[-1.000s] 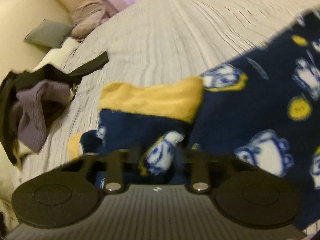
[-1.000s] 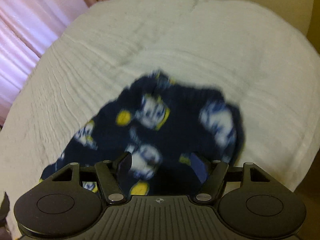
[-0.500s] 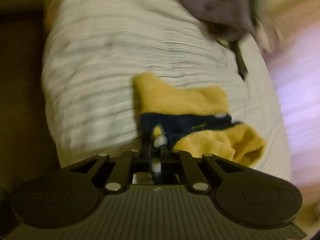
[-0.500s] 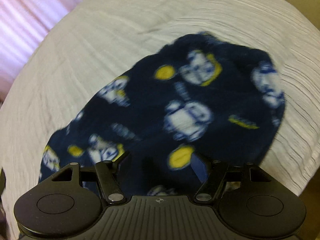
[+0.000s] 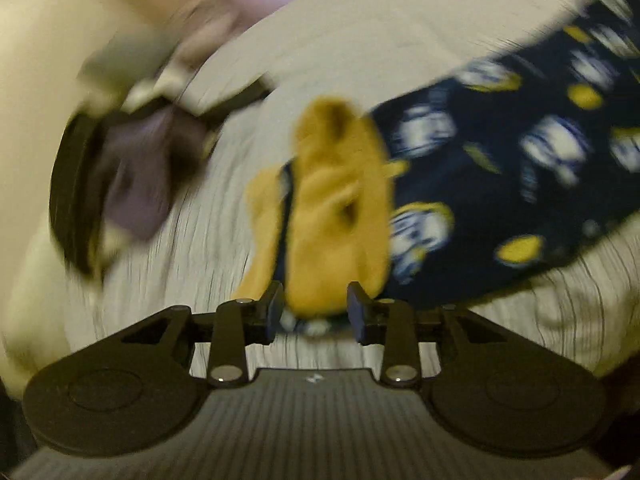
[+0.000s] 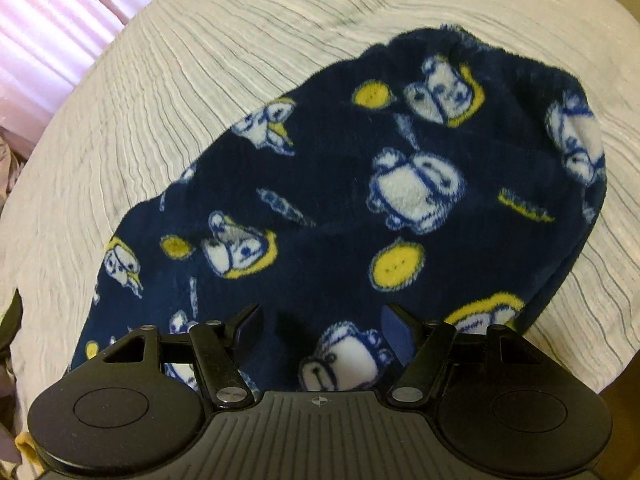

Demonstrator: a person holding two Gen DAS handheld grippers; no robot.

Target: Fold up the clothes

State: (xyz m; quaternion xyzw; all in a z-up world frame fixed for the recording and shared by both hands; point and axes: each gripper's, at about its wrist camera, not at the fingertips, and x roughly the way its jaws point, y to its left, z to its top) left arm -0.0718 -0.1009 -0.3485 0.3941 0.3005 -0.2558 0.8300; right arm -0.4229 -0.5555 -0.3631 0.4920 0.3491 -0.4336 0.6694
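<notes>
A navy fleece garment [image 6: 360, 200] printed with white bears and yellow spots lies spread on the white ribbed bedspread [image 6: 160, 80]. My right gripper [image 6: 322, 326] hovers just over its near edge, open, with nothing between the fingers. In the blurred left wrist view, the garment's yellow cuff [image 5: 336, 208] is bunched up, with the navy part [image 5: 520, 160] stretching away to the right. My left gripper [image 5: 316, 312] is open, its fingertips standing on either side of the cuff's near end.
A heap of dark and purple clothes [image 5: 132, 176] lies at the left of the bed [image 5: 360, 32]. Pink curtains [image 6: 52, 28] hang beyond the bed's far left. The bed's edge drops off at the right [image 6: 624, 240].
The left gripper was shut on the cuff half a second ago; now its fingers are apart and the view has swung back across the bed. The right gripper has come lower over the garment.
</notes>
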